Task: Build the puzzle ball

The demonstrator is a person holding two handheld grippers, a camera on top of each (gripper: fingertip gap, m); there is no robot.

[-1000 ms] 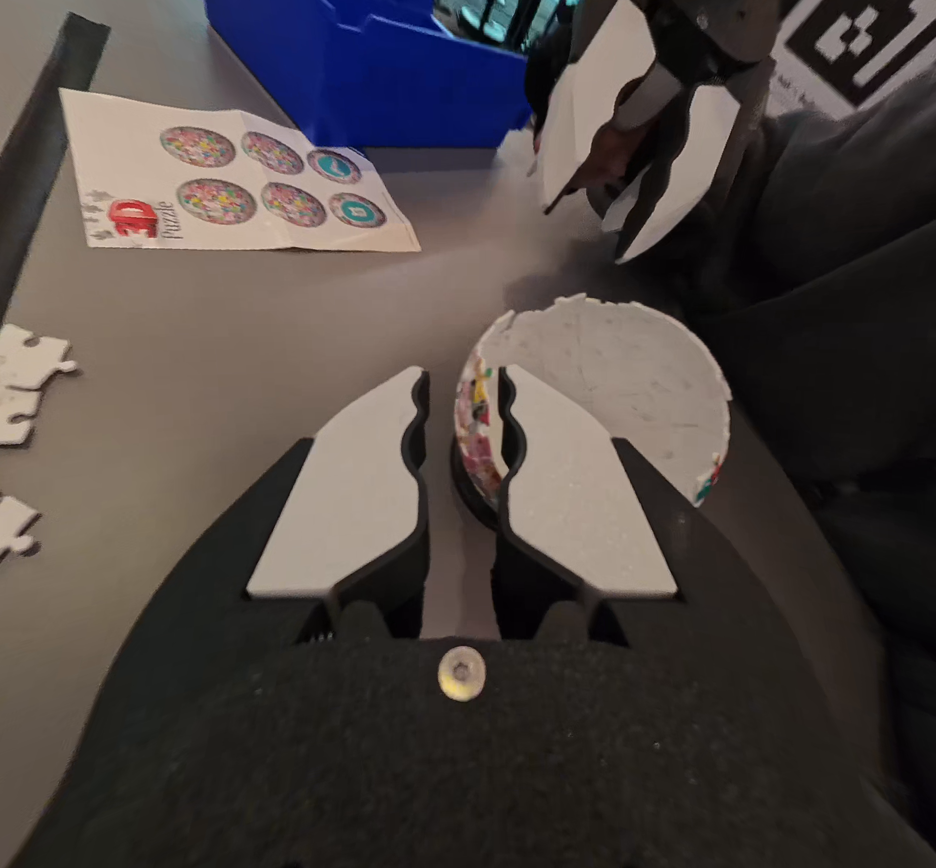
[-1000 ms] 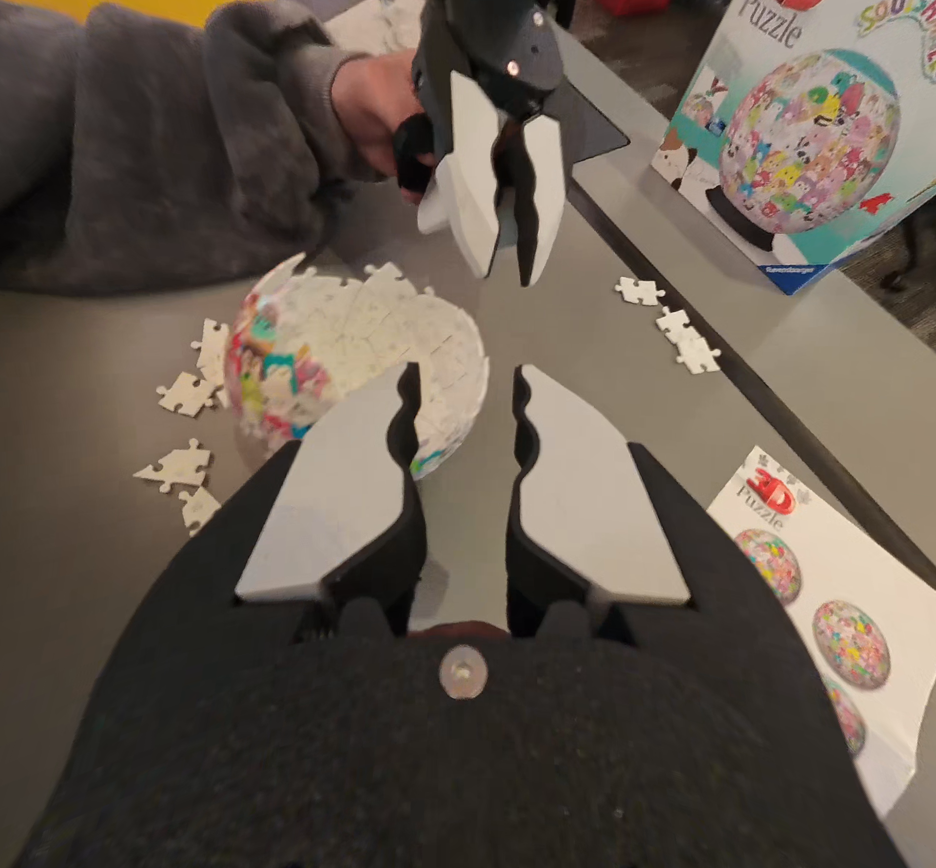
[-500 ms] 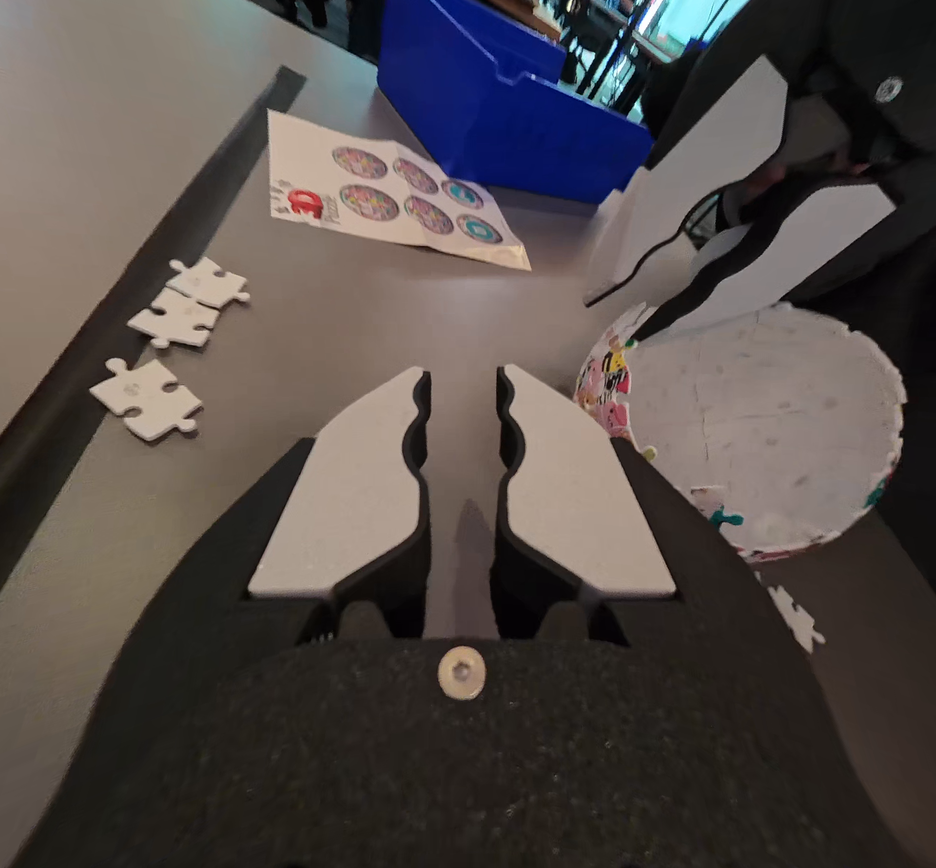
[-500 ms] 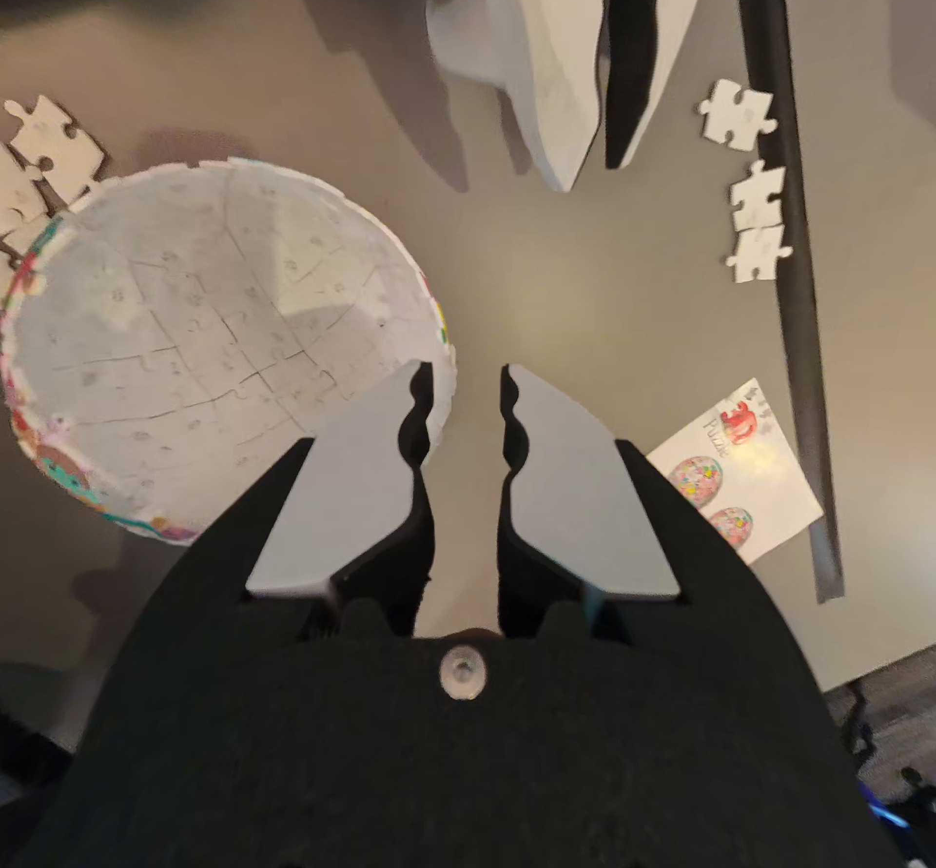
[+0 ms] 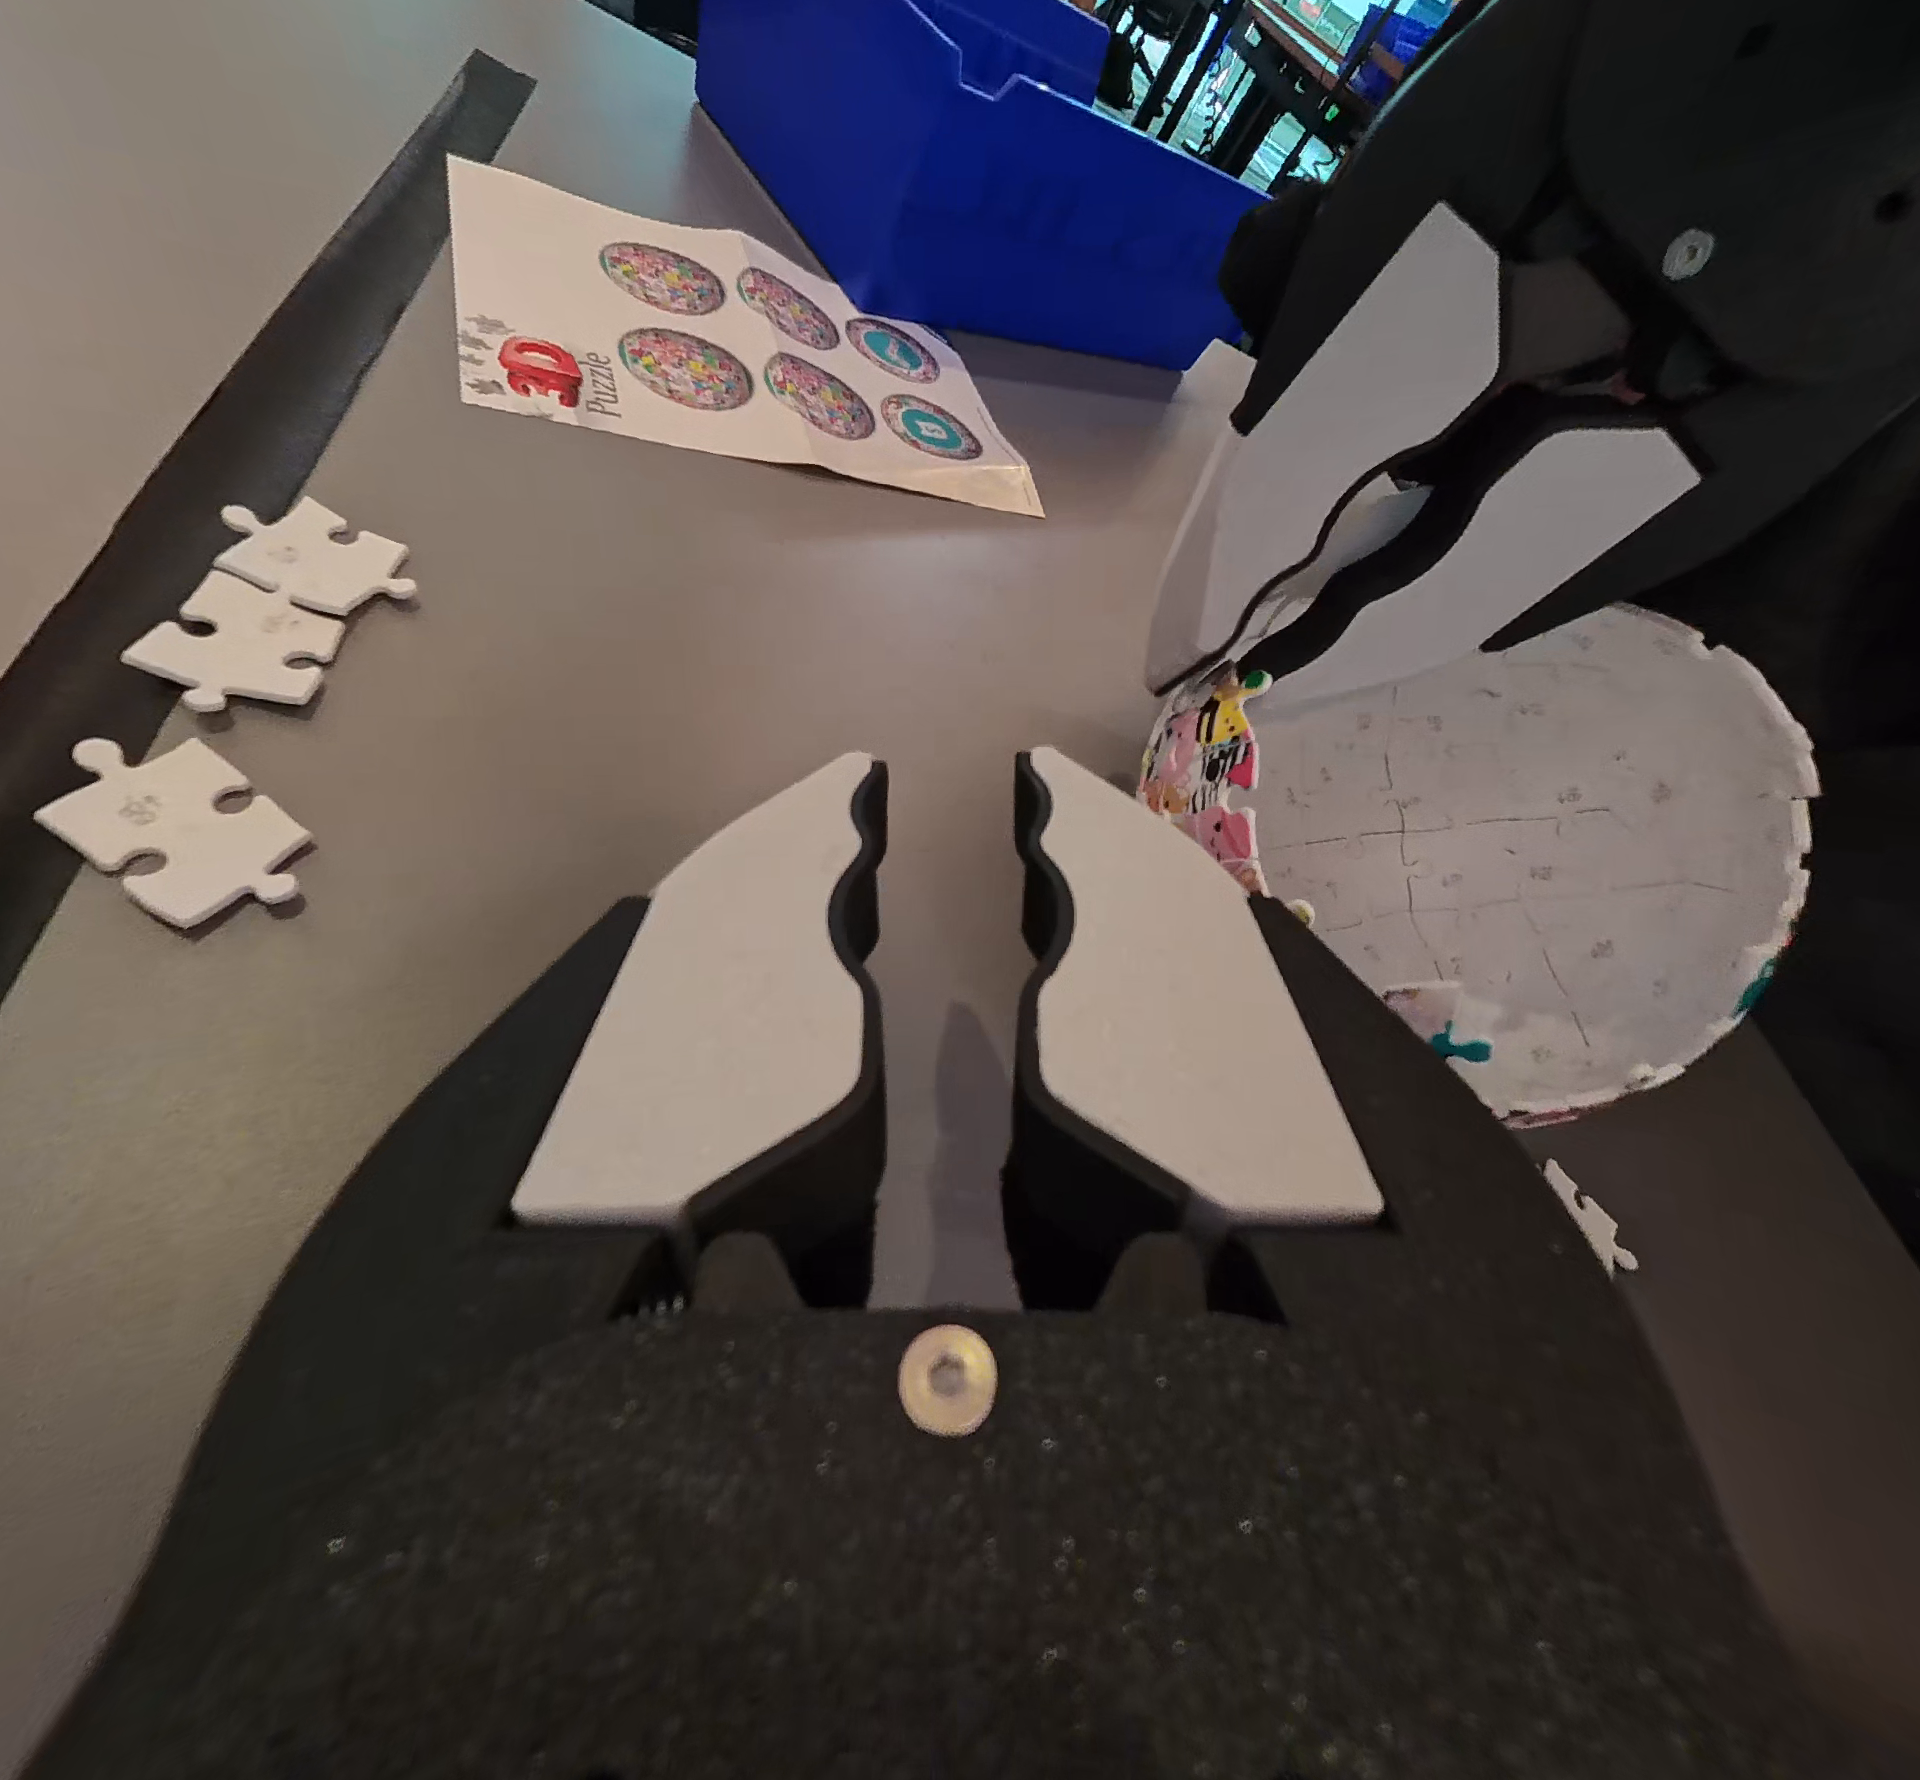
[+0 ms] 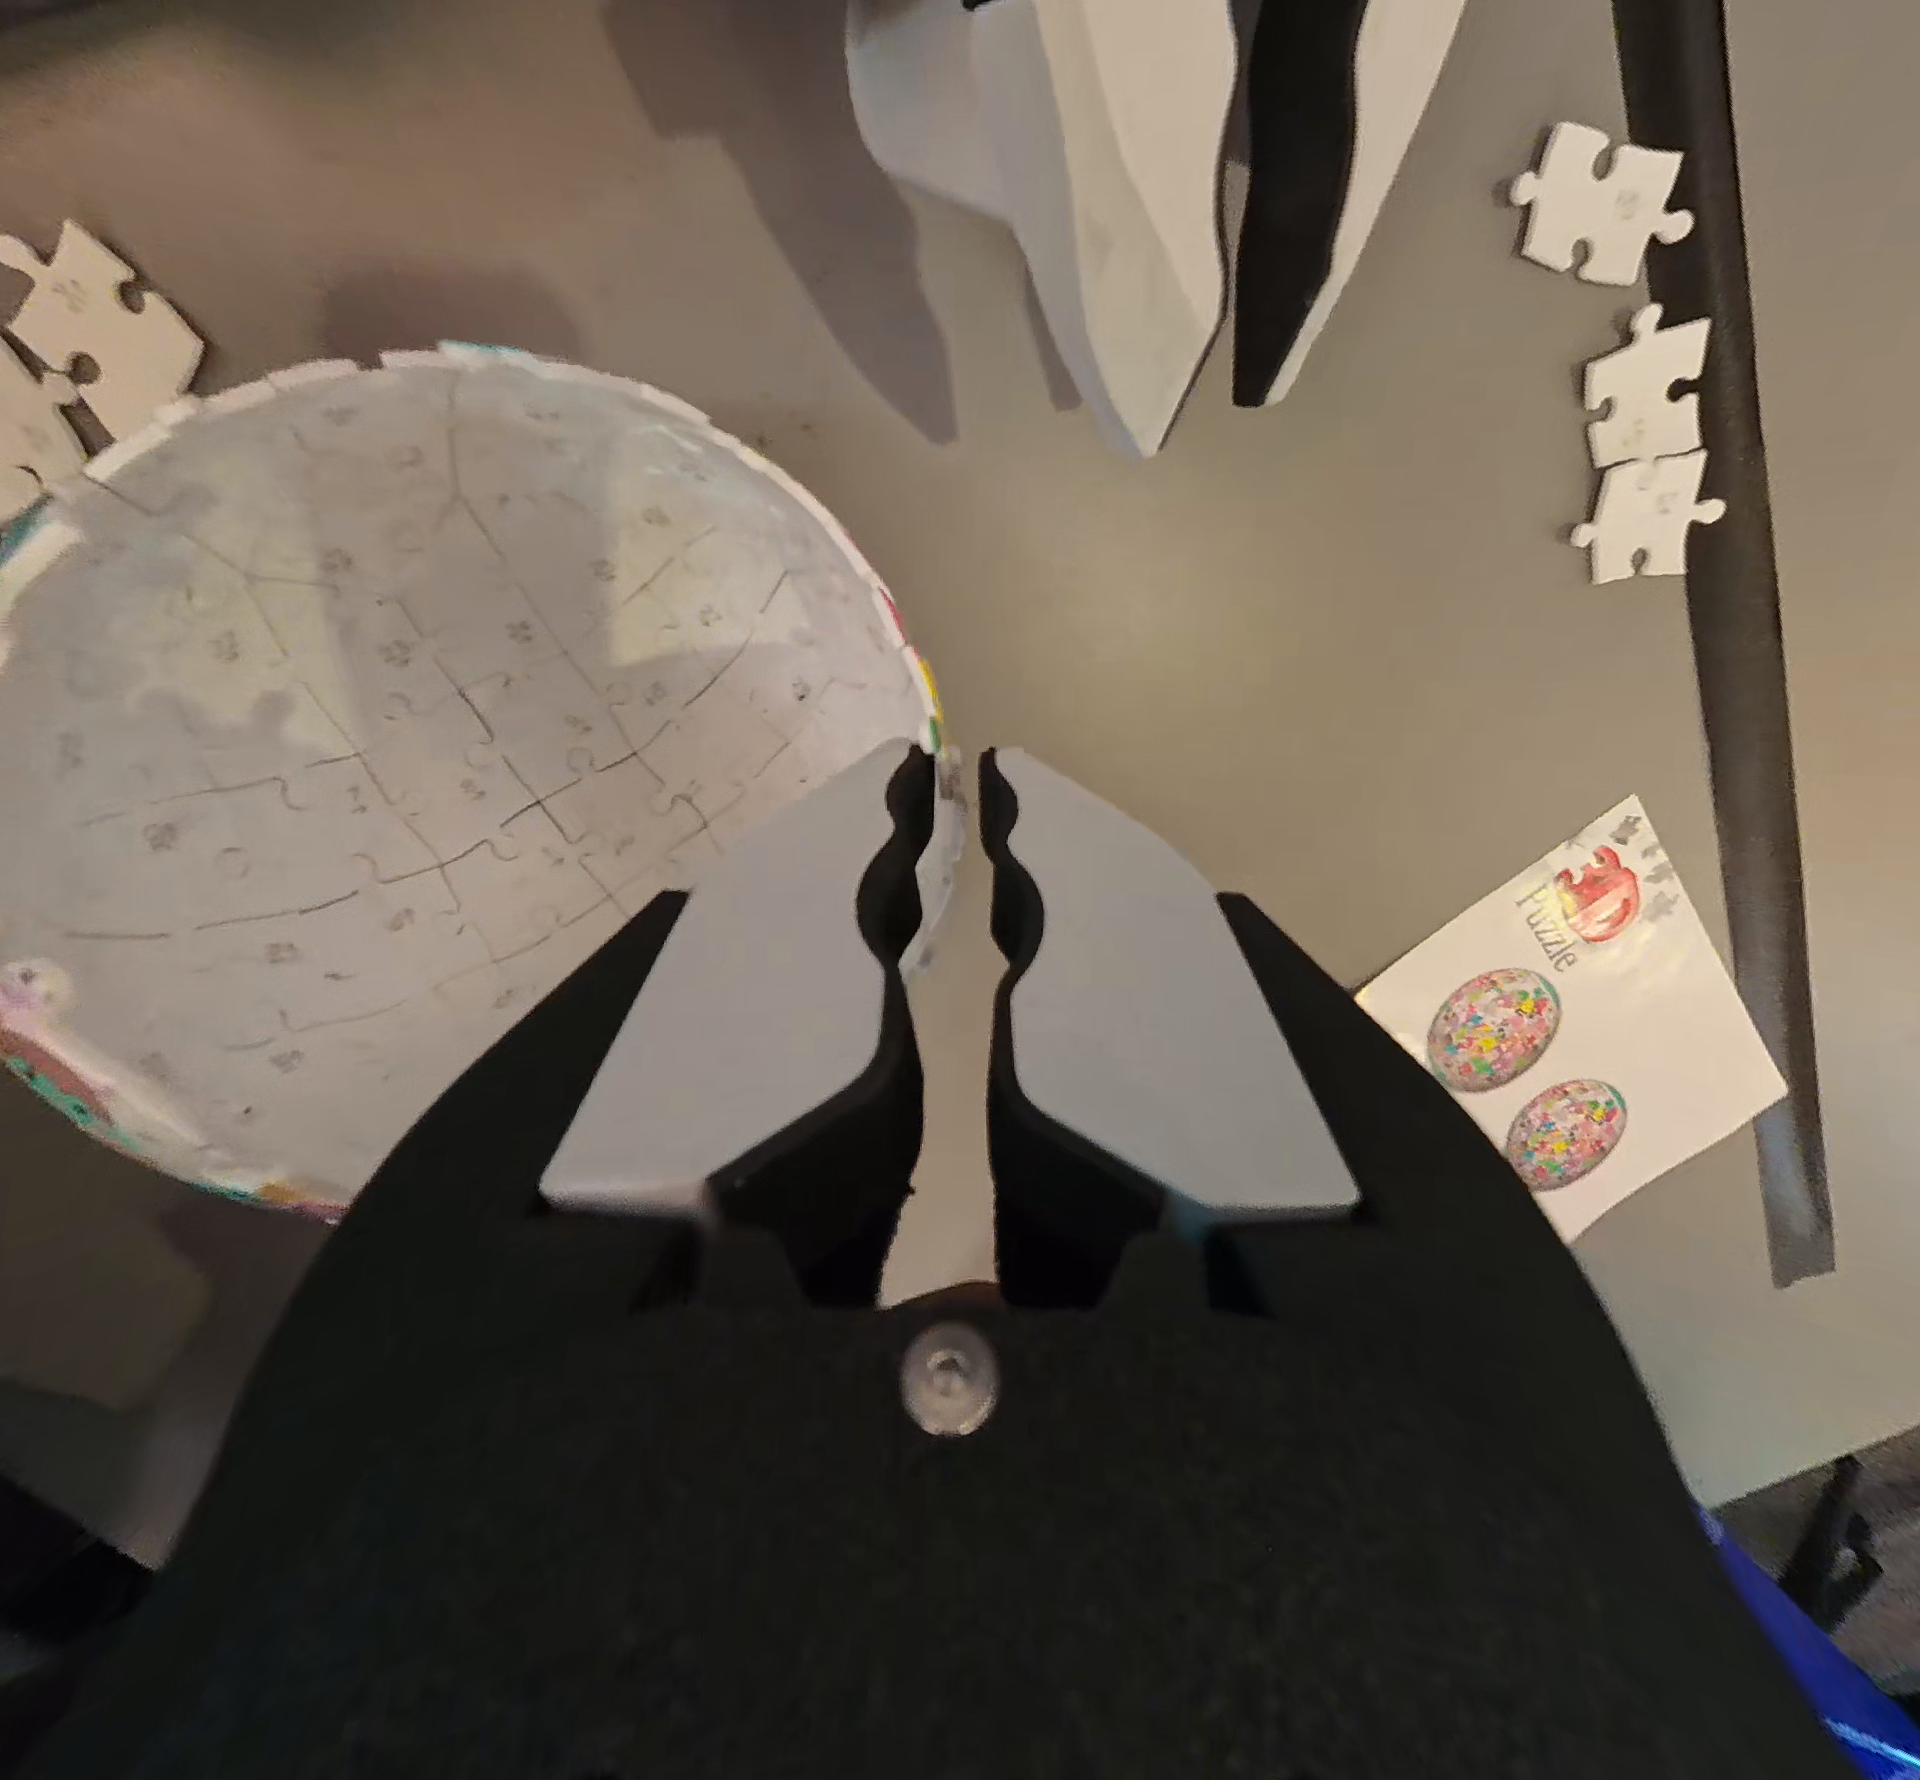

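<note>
Your right tongs (image 6: 956,774) pinch the rim of the half ball (image 6: 416,743) on the tabletop (image 5: 644,650) — your left tongs (image 5: 951,774) gape, empty. Next, I think, grab a loose piece (image 5: 171,831) — gently.

It looks like a big workroom: a gray table (image 5: 644,650), a blue bin (image 5: 935,161) at 12 o'clock, more desks behind.

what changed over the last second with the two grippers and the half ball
The left gripper let go of the rim of the half-built puzzle ball and drew away to hang open over bare table. The right gripper came down from above and closed on the rim. The ball turned its open side more upward. The loose pieces and leaflet stayed put.
</note>
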